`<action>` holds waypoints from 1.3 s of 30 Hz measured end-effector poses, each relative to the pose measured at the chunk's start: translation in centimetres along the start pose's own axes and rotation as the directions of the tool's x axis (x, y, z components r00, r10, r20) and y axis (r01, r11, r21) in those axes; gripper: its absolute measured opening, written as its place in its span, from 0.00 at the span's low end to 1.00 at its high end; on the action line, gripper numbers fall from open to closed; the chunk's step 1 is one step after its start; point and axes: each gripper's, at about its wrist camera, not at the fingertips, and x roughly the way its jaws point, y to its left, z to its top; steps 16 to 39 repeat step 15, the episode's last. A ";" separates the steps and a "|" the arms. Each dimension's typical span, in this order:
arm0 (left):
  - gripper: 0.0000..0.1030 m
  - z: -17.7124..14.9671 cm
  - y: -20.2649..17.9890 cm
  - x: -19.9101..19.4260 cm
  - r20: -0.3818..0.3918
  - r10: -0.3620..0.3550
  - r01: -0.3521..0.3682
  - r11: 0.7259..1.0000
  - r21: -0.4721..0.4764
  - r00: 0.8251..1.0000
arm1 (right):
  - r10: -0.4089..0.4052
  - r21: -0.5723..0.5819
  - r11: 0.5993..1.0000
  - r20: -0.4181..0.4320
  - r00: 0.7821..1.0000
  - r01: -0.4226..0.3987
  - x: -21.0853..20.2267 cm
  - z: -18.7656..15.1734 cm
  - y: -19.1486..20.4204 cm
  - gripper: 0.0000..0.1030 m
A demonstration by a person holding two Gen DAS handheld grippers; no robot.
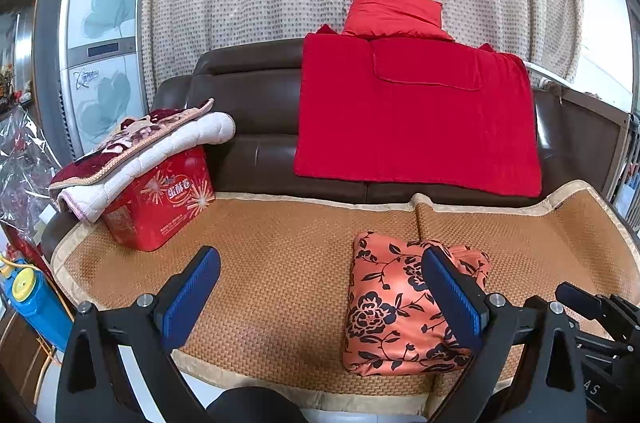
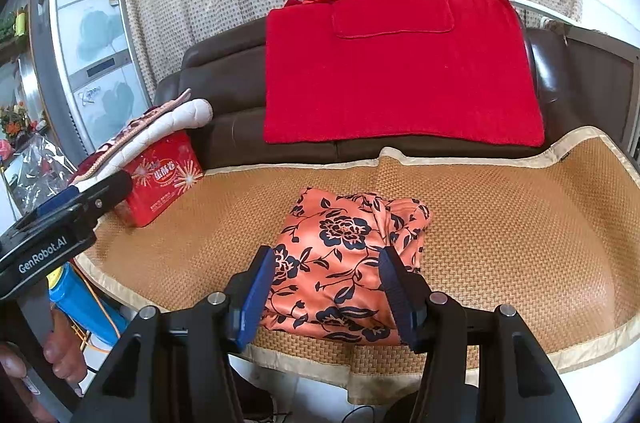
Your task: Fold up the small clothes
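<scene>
A small orange garment with a black flower print (image 1: 394,307) lies folded into a compact bundle on the woven mat (image 1: 280,263) of the sofa seat, near the front edge. It also shows in the right wrist view (image 2: 340,263). My left gripper (image 1: 320,295) is open and empty, to the left of the bundle, with its right finger in front of the cloth. My right gripper (image 2: 326,293) is open and empty, held above the bundle's near edge. The left gripper's body (image 2: 60,231) shows at the left of the right wrist view.
A red box (image 1: 160,199) with a folded quilt (image 1: 140,151) on top stands at the mat's left end. A red blanket (image 1: 416,111) and red cushion (image 1: 396,7) hang on the brown sofa back. A fridge (image 1: 100,35) stands far left. A blue container (image 1: 28,299) sits by the sofa's left.
</scene>
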 end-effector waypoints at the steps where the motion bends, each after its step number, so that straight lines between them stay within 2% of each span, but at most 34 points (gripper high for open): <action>1: 0.97 0.0 0.0 0.1 -0.001 0.000 0.000 1.000 0.000 1.000 | 0.000 -0.002 1.000 -0.001 1.000 0.000 0.1 0.0 0.1 0.57; 8: 0.97 0.1 0.0 0.4 0.007 -0.003 0.003 1.000 0.005 1.000 | 0.001 -0.019 1.000 -0.015 1.000 -0.001 1.1 -0.1 0.5 0.57; 12: 0.97 0.2 0.1 0.2 0.045 -0.007 0.007 1.000 0.005 0.999 | 0.005 -0.029 1.000 -0.015 1.000 -0.005 1.4 0.1 0.8 0.57; 15: 0.97 0.3 -0.1 0.4 0.072 0.020 -0.023 0.999 0.031 0.997 | 0.011 -0.025 1.000 -0.023 1.000 -0.011 2.0 0.3 0.7 0.56; 39: 0.97 0.3 -0.1 0.4 0.072 0.020 -0.023 0.999 0.031 0.997 | 0.011 -0.025 1.000 -0.023 1.000 -0.011 2.0 0.3 0.7 0.56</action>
